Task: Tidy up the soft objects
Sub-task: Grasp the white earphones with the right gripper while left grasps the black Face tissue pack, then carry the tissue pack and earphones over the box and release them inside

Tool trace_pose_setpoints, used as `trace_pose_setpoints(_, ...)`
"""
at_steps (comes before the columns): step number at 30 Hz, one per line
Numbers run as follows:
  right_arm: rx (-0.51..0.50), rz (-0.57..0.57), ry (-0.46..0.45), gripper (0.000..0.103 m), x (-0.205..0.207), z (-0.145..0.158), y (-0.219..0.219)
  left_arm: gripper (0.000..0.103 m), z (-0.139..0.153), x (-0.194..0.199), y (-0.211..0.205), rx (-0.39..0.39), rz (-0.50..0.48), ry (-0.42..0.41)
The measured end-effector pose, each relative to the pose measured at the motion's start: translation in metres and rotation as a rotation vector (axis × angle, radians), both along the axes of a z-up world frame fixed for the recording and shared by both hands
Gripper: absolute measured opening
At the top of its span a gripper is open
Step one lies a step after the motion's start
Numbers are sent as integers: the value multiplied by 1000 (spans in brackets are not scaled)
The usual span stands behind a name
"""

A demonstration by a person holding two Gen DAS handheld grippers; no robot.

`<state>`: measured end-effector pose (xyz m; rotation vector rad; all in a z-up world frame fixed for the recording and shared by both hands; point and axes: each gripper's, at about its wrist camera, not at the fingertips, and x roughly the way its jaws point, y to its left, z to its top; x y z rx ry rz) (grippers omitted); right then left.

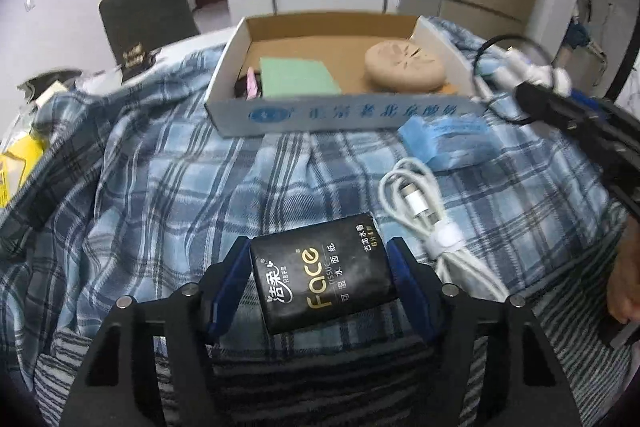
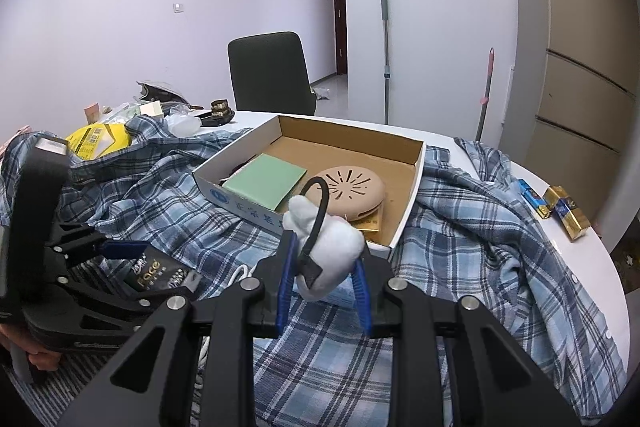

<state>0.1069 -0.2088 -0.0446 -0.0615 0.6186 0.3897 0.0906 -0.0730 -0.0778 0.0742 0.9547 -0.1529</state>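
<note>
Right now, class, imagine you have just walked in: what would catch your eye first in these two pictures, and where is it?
First, the black tissue pack between the left gripper's blue pads, low on the blue plaid cloth. Next, the white plush toy pinched in the right gripper. Behind both sits an open cardboard box holding a green pad and a round tan case.

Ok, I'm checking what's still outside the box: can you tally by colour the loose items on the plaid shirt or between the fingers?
Black: 1, tissue pack
Blue: 1, soft pack
White: 2, cable, plush toy
Total: 4
</note>
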Motion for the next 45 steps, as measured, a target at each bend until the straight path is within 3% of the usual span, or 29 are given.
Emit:
trace_pose_setpoints(2, 5, 1, -3, 25, -1, 1, -1, 70, 7, -4, 1, -27, -20, -38)
trace_pose_setpoints(6, 28, 4, -14, 25, -3, 4, -4, 70, 30, -22, 3, -62, -57, -204)
trace_pose_setpoints(9, 51, 23, -7, 25, -3, 4, -5, 70, 42, -28, 9, -78, -26, -296)
trace_pose_setpoints(15, 75, 27, -35, 26, -7, 9, -6, 70, 56, -36, 19, -122, -26, -384)
trace_pose_setpoints(22, 77, 13, -129, 26, -17, 22, -6, 70, 83, -61, 23, -137, -9, -544)
trace_pose_setpoints(28, 43, -35, -278, 25, -32, 57, -7, 70, 122, -79, 23, -107, -12, -702)
trace_pose_setpoints(31, 50, -42, -309, 25, -28, 78, -6, 70, 141, -68, 27, -159, -24, -721)
trace_pose_setpoints(35, 57, -62, -357, 26, -17, 102, 2, 70, 157, -48, 20, -132, -46, -813)
trace_pose_setpoints(37, 57, -84, -379, 25, -9, 109, 7, 70, 161, -28, 21, -183, -60, -789)
trace_pose_setpoints(45, 70, -152, -396, 26, 26, 101, 16, 70, 142, 31, 17, -192, -69, -831)
